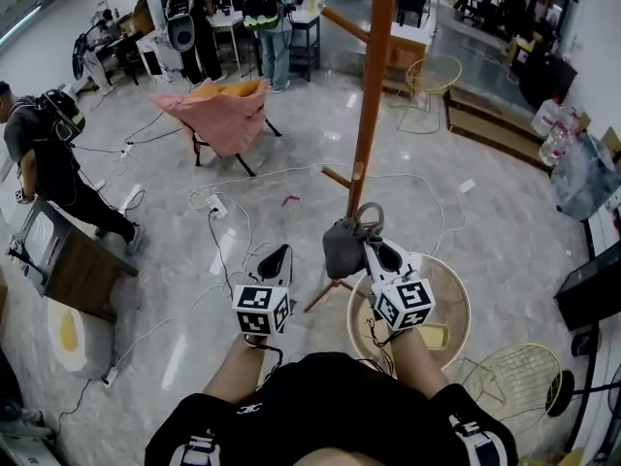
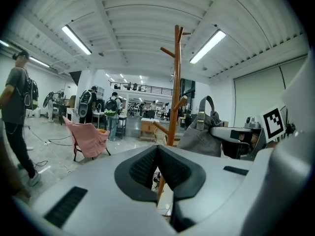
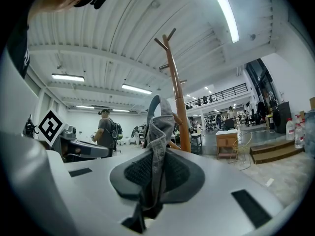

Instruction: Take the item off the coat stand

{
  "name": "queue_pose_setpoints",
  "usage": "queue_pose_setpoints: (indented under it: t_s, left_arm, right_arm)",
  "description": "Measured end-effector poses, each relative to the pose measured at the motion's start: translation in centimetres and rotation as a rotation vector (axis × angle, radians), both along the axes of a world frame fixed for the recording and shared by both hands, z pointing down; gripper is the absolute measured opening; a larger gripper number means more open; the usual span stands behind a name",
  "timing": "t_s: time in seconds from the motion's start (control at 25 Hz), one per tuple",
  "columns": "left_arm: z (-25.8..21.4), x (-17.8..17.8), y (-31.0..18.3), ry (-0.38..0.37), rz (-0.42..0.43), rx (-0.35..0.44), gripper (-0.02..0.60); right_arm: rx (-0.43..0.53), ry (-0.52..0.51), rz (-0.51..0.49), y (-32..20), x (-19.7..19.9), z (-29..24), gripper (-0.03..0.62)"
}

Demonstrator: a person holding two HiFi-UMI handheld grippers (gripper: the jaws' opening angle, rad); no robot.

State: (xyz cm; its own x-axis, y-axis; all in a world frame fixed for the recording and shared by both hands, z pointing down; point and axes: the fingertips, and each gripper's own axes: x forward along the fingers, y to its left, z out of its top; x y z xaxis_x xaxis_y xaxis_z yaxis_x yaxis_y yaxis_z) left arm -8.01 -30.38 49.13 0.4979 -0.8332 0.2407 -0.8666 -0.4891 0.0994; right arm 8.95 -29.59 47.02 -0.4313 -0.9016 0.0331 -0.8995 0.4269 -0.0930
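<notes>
grey bag (image 1: 343, 248) hangs just beside the coat stand (image 1: 375, 66) pole, low down. right gripper (image 1: 369, 241) jaws are clamped on a fold of its fabric. left gripper (image 1: 279, 255) sits left of the bag, jaws together, nothing between them.

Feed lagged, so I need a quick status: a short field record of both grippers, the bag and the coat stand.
right gripper: shut on grey fabric bag
left gripper: shut, nothing between the jaws
tall wooden coat stand: upright, just beyond the bag
bag strap: appears clear of the nearest peg in the left gripper view
</notes>
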Motion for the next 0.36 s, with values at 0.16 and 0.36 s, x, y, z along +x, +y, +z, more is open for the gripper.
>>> queue_pose_setpoints:
  t_s: [0.16, 0.36]
  left_arm:
    - [-0.16, 0.07, 0.29, 0.001, -0.003, 0.002, 0.012]
    - [0.07, 0.15, 0.71, 0.0, 0.0, 0.002, 0.012]
  right_arm:
    - [0.005, 0.0, 0.0, 0.22, 0.24, -0.3, 0.051]
    - [0.008, 0.002, 0.004, 0.59, 0.49, -0.25, 0.051]
